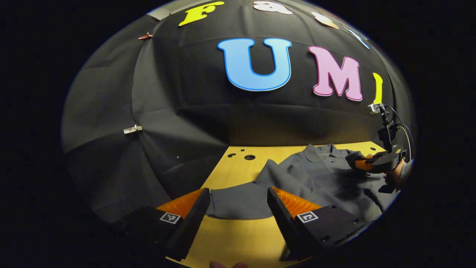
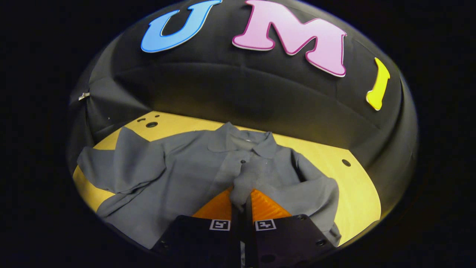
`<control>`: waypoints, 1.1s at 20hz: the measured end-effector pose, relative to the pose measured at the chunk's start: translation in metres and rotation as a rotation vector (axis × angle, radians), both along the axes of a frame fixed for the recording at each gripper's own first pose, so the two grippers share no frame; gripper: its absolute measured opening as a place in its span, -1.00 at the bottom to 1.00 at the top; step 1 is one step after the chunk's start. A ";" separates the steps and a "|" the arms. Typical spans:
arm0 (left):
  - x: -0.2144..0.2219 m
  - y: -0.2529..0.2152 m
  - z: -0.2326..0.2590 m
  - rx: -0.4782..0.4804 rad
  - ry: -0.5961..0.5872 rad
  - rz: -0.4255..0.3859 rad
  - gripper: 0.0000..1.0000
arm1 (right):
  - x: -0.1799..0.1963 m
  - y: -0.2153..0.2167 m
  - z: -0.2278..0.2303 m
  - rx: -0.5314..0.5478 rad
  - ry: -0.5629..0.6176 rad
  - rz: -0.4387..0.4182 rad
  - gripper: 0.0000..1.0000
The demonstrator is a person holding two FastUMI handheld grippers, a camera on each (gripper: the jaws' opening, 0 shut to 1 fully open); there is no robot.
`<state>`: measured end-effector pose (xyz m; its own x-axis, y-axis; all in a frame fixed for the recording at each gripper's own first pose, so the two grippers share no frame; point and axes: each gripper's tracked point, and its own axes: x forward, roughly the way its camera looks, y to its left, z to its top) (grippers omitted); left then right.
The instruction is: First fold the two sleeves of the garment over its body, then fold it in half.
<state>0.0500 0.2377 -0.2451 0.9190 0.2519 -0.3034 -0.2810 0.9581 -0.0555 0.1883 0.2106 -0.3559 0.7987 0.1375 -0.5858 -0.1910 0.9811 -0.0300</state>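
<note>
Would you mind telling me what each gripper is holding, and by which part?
The right gripper pinches the shirt by its right sleeve end. The left gripper is open, holding nothing.

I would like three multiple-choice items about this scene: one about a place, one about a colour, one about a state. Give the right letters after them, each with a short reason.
1. Where does the sleeve in the left gripper view lie?
A. between the open fingers of the left tool
B. on the collar
C. off the table

2. What colour is the shirt?
A. red
B. grey
C. white

3. In what state is the right tool?
A. wide open
B. shut on cloth of the shirt
C. shut on nothing

Answers: 1 A, the sleeve end lies flat between the two spread fingers. 2 B, the cloth is grey on the yellow table. 3 B, the fingers meet with a bunch of cloth between them.
</note>
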 end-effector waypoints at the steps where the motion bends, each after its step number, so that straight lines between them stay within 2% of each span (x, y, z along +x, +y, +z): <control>1: 0.005 0.002 -0.007 -0.005 0.007 0.001 0.94 | 0.000 0.005 -0.007 0.002 0.015 0.002 -0.79; 2: 0.011 0.004 -0.014 -0.011 0.015 0.001 0.94 | 0.000 0.009 -0.013 0.006 0.031 0.007 -0.57; 3: 0.010 0.009 -0.021 -0.013 0.024 0.009 0.94 | -0.001 0.011 -0.018 0.007 0.043 0.010 -0.72; 5: 0.015 0.016 -0.034 -0.044 0.040 0.031 0.95 | -0.005 0.018 -0.024 0.015 0.064 0.027 -0.44; 7: 0.021 0.024 -0.049 -0.054 0.067 0.050 0.95 | -0.009 0.027 -0.021 0.027 0.068 0.055 -0.34; 8: 0.024 0.028 -0.056 -0.047 0.088 0.060 0.95 | -0.012 0.034 -0.020 0.050 0.077 0.074 -0.12; 10: 0.028 0.039 -0.073 -0.035 0.121 0.081 0.95 | -0.017 0.053 -0.009 0.112 0.070 0.128 0.13; 13: 0.032 0.047 -0.095 -0.037 0.165 0.105 0.95 | -0.024 0.067 0.010 0.147 0.038 0.203 0.15; 14: 0.034 0.049 -0.101 -0.043 0.177 0.113 0.95 | -0.026 0.067 0.015 0.143 0.029 0.214 0.30; 15: 0.036 0.050 -0.110 -0.050 0.190 0.119 0.95 | -0.028 0.064 0.016 0.134 0.029 0.218 0.36; 22: 0.045 0.055 -0.147 -0.077 0.281 0.143 0.95 | -0.044 0.028 0.018 0.112 0.056 0.172 0.40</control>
<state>0.0953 0.2925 -0.3918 0.7535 0.3393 -0.5631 -0.4274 0.9037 -0.0273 0.1444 0.2386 -0.3378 0.7247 0.3359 -0.6016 -0.3541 0.9306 0.0931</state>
